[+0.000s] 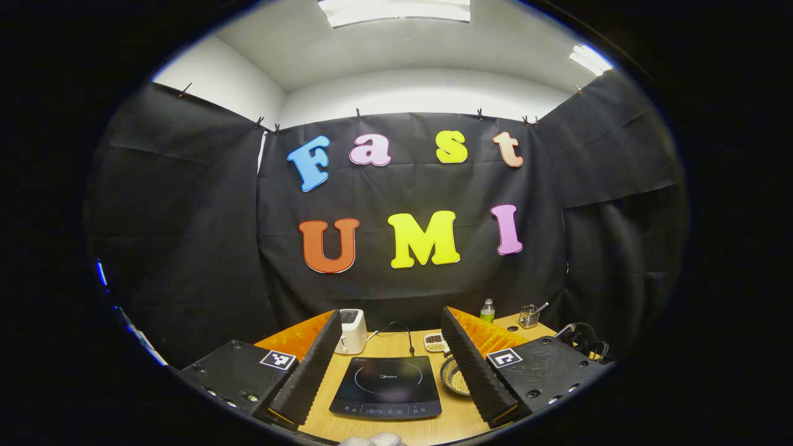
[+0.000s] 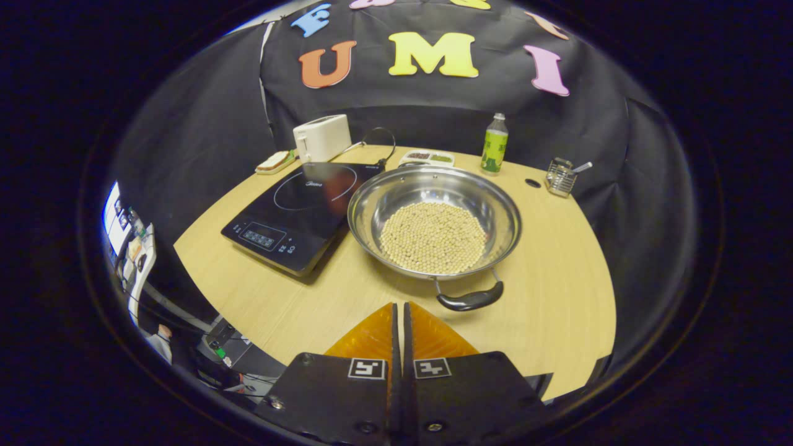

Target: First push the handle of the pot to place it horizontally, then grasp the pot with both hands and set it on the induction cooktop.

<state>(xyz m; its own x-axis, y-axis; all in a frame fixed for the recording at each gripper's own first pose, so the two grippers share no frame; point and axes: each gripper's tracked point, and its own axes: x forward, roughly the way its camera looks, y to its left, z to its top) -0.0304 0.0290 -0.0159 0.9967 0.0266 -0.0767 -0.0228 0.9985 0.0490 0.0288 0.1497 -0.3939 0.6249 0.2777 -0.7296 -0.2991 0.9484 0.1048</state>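
A wide steel pot point(image 2: 433, 220) holding small pale beans sits on the wooden table point(image 2: 557, 297), its rim beside the right edge of the black induction cooktop point(image 2: 303, 204). Its dark near handle point(image 2: 471, 300) points toward me. My right gripper point(image 2: 399, 306) is shut with nothing between its fingers, a little short and left of that handle. In the left gripper view, my left gripper point(image 1: 391, 316) stands open above the table's near edge, with the cooktop point(image 1: 387, 384) between its fingers and part of the pot point(image 1: 454, 378) behind the right finger.
A white toaster point(image 2: 322, 137) stands behind the cooktop, with a sandwich plate point(image 2: 274, 161) to its left. A snack tray point(image 2: 427, 158), a green bottle point(image 2: 494, 144) and a wire holder point(image 2: 560, 176) line the table's far side. A cable point(image 2: 381, 145) runs from the cooktop.
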